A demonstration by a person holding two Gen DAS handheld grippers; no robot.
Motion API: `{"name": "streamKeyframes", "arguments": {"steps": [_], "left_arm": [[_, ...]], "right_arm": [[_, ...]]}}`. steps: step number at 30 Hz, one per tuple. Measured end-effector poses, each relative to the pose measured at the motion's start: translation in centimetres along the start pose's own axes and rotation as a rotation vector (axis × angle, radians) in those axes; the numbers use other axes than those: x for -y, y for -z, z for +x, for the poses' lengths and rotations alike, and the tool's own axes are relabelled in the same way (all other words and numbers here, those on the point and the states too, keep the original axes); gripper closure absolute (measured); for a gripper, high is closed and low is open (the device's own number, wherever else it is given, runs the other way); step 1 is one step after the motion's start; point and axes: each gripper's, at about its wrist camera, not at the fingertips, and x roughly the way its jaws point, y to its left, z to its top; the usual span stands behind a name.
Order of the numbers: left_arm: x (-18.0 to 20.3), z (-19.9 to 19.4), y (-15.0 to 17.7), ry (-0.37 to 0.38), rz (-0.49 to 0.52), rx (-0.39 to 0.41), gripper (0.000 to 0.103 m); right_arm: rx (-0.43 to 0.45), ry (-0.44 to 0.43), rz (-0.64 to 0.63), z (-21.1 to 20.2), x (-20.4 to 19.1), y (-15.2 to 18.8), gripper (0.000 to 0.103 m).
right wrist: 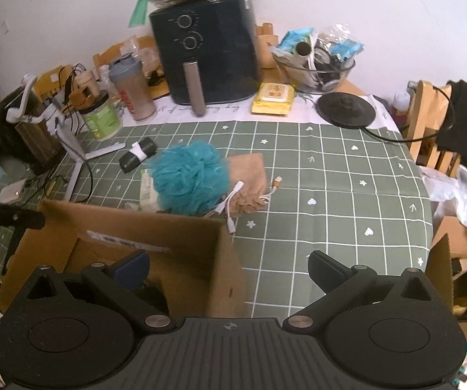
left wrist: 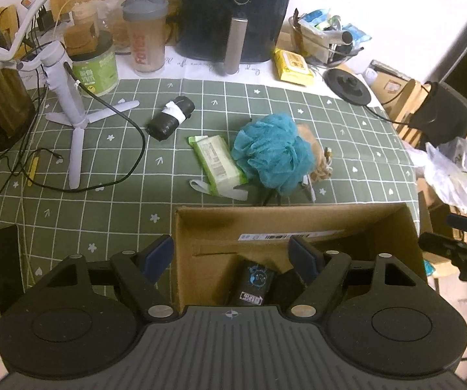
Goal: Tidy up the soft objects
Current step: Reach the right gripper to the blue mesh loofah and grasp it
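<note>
A teal mesh bath pouf (left wrist: pixel 272 152) (right wrist: pixel 189 177) lies mid-table on a tan drawstring pouch (right wrist: pixel 249 178). A green wet-wipes pack (left wrist: pixel 217 162) lies to its left, and a black bag roll with a white band (left wrist: pixel 170 117) (right wrist: pixel 137 157) farther left. An open cardboard box (left wrist: pixel 298 224) (right wrist: pixel 155 227) stands at the near edge and holds a black pack with a blue print (left wrist: pixel 252 281). My left gripper (left wrist: pixel 233 256) is open and empty over the box's left wall. My right gripper (right wrist: pixel 230 268) is open and empty over the box's right corner.
A white tripod (left wrist: pixel 71 97) with trailing cables stands at left. A black air fryer (left wrist: pixel 233 13), shaker bottle (left wrist: pixel 145 39), green tub (left wrist: pixel 95 71), yellow wipes pack (left wrist: pixel 293 66), glass bowl (right wrist: pixel 314 65) and kettle base (right wrist: pixel 345 109) line the back. A white cable (right wrist: pixel 230 208) lies by the pouch.
</note>
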Motion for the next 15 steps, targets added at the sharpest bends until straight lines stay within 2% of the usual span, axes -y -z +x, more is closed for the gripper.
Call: {"name": "streamKeyframes", "arguments": {"steps": [15], "left_arm": [[-0.2,-0.1,0.0,0.012,-0.077,0.013,0.026]], "right_arm": [[0.011,-0.048,-0.043,2.8,3.1,-3.3,0.000]]}}
